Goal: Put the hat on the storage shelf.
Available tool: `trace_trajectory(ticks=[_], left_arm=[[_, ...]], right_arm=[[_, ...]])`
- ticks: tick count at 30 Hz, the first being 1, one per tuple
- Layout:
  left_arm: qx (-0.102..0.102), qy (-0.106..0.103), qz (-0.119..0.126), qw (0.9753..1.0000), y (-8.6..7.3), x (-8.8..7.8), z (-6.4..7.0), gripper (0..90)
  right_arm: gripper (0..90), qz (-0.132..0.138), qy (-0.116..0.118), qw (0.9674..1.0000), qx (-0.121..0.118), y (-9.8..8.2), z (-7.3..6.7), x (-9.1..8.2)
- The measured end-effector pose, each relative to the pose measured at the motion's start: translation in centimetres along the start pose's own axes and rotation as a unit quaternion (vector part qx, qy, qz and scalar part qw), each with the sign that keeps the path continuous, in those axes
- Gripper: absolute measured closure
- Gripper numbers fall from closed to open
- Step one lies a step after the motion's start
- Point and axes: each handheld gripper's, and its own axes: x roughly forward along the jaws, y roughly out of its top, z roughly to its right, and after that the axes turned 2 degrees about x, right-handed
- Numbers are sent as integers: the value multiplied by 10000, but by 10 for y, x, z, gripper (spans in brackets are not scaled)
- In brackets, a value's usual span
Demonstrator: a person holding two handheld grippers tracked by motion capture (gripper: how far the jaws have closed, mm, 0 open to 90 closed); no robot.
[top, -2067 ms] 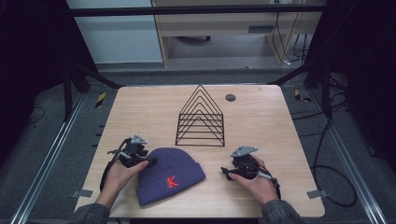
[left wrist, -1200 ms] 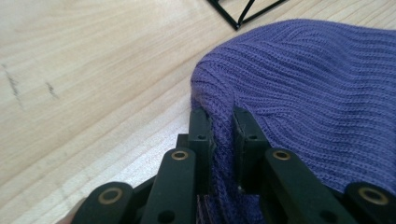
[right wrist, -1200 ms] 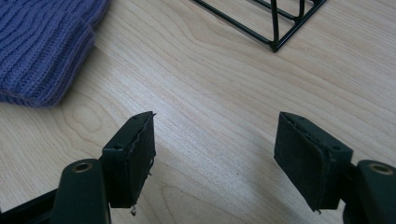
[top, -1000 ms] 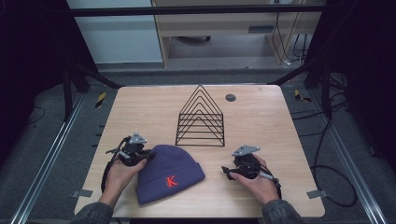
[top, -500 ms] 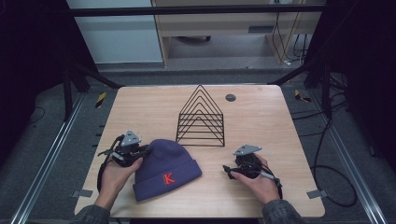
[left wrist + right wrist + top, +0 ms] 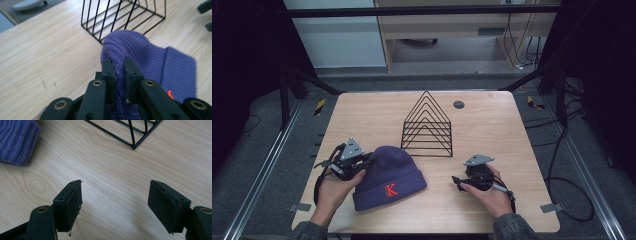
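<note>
Left tongs [image 6: 119, 68] pinching ribbed purple knit beanie [image 6: 140, 50], triangular wire rack [image 6: 125, 15]

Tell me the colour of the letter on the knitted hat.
Red-orange, a letter K on the purple knitted hat; clearest in the high view.

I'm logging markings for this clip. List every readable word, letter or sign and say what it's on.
"K": red letter on the cuff of the purple beanie, read in the high view.
In the left gripper view, just an orange-red sliver of it shows at the cuff; unreadable there.
Nothing else readable on the table or wire rack.
</note>
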Motion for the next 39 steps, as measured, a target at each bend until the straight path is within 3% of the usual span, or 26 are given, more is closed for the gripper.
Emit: trace_trajectory(ticks=[17,21,28,33,35,39], left_arm=[[376,62,134,9992,36,-27,-4,806],[562,110,200,9982,47,-38,-3,806],[706,179,340,9968,65,-61,-6,806],[721,244,504,9958,77,-75,-15,806],[787,293,551,9949,83,-81,-19,806],[881,354,676,9932,99,-94,-24,806]], right_arm=[[272,64,17,10000,58,0,1,-1],[271,107,31,9999,58,0,0,-2],[263,170,-39,9998,40,3,-2,-7],[257,336,22,9994,-84,13,-12,-12],[258,390,48,9989,-267,21,-18,-16],[278,544,132,9976,-407,38,-29,-23]])
